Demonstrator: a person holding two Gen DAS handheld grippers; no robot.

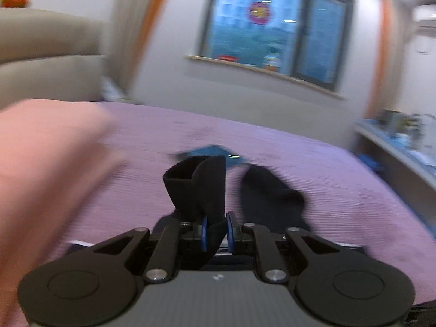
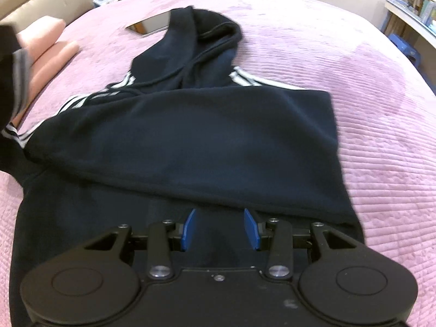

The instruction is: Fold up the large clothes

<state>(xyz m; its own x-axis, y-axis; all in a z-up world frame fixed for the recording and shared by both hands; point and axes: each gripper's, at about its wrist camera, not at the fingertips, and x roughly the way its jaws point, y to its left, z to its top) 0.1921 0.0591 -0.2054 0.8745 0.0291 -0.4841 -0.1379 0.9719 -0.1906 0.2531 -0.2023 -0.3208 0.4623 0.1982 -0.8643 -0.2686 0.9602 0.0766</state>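
A black hoodie (image 2: 179, 141) with white sleeve stripes lies on the purple bedspread (image 2: 368, 109), hood away from me, one side folded across the body. My right gripper (image 2: 220, 230) is open and empty just above the hoodie's near edge. My left gripper (image 1: 216, 231) is shut on a black sleeve cuff (image 1: 196, 185), which stands up between the blue pads and is lifted above the bed. More of the black hoodie (image 1: 272, 199) lies beyond it.
Pink folded bedding (image 1: 46, 169) lies at the left, also in the right wrist view (image 2: 49, 51). A flat tablet-like slab (image 2: 152, 23) lies beyond the hood. A blue item (image 1: 209, 151) lies on the bed. A cluttered shelf (image 1: 403, 141) stands at the right, a window behind.
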